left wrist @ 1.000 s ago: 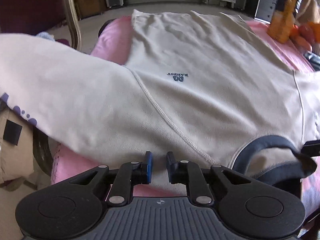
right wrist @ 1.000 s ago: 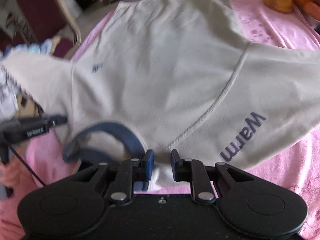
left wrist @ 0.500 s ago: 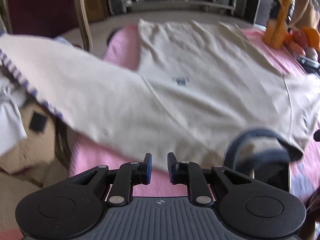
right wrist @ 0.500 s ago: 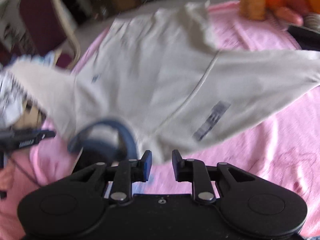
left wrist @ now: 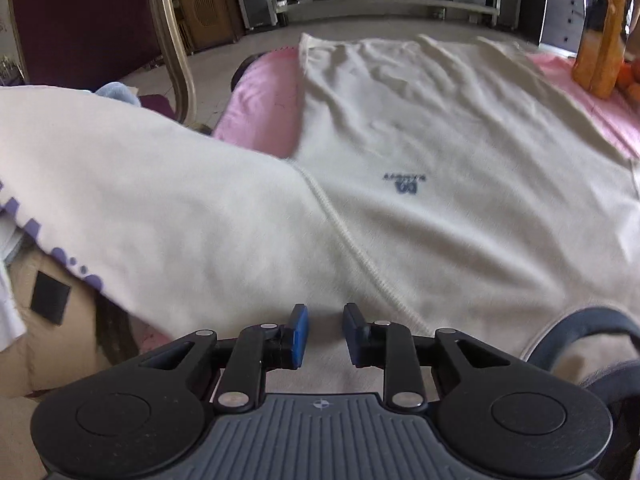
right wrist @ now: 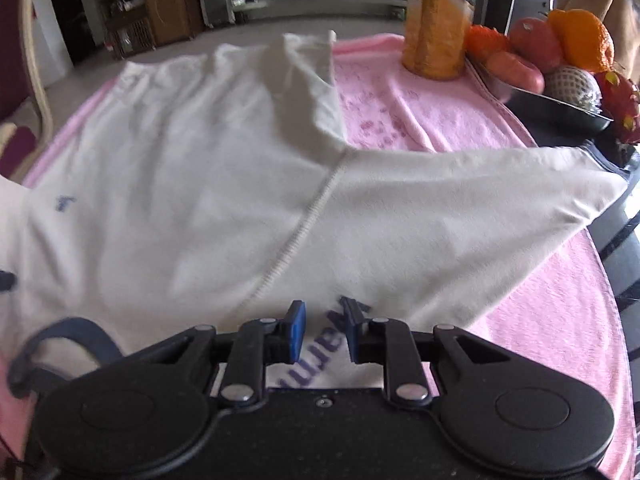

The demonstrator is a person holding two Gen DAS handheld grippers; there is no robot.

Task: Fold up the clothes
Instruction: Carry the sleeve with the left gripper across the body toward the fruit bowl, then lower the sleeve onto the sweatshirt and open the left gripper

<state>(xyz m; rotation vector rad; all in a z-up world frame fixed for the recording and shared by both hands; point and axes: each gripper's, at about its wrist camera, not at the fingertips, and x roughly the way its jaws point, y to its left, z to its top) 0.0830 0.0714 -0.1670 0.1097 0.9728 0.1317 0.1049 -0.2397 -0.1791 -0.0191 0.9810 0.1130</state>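
A cream sweatshirt (left wrist: 420, 152) lies spread face up on a pink cloth (right wrist: 420, 108) that covers the bench (right wrist: 624, 280). Its body runs away from both cameras, hem at the far end, with a small dark blue logo (left wrist: 404, 184) on the chest. The navy-trimmed collar (left wrist: 592, 320) sits at the near edge, between the two tools.

Left hand-held gripper (left wrist: 323, 334): over the shoulder area, just left of the raglan seam (left wrist: 352, 240). Its jaws have just been opening; they stand apart with a clear gap, the cloth showing beneath and between them, pads not pressing on it. The left sleeve (left wrist: 120, 200) extends out to the left past the bench edge, purple lettering visible near its lower edge.

Right hand-held gripper (right wrist: 323, 330): over the opposite shoulder, directly above purple lettering (right wrist: 320, 360) on the sleeve. Jaws are parted, no fabric pinched between the pads. The right sleeve (right wrist: 480, 216) lies out to the right across the pink cloth, its navy cuff (right wrist: 608, 164) at the bench edge.

Far right of the bench: an orange bottle-like object (right wrist: 436, 20) and a dark bowl (right wrist: 560, 108) of fruit. A chair (left wrist: 172, 40) stands at the far left.
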